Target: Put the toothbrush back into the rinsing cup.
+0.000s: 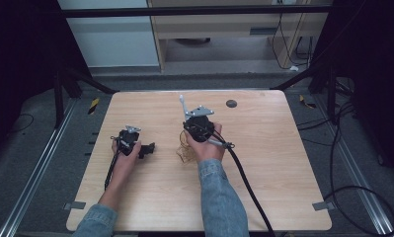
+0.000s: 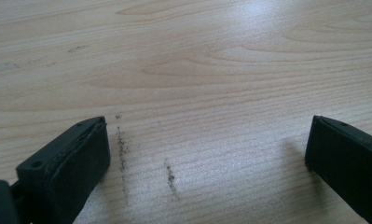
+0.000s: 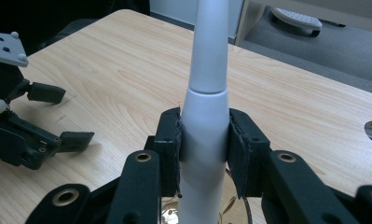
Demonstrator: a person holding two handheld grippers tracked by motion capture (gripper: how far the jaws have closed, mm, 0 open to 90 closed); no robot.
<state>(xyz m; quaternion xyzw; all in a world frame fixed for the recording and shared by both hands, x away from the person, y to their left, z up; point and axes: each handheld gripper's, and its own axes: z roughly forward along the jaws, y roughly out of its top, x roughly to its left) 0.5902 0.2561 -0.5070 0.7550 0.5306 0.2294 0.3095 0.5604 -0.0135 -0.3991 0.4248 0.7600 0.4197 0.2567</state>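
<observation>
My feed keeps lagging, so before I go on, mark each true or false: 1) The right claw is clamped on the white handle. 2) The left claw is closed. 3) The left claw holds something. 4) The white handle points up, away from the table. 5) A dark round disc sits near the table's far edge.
1) True: the right claw pinches the white handle from both sides.
2) False: the left claw stands wide open.
3) False: only bare table lies between its jaws.
4) True: it rises above the hand.
5) True: the dark round disc lies there.
</observation>
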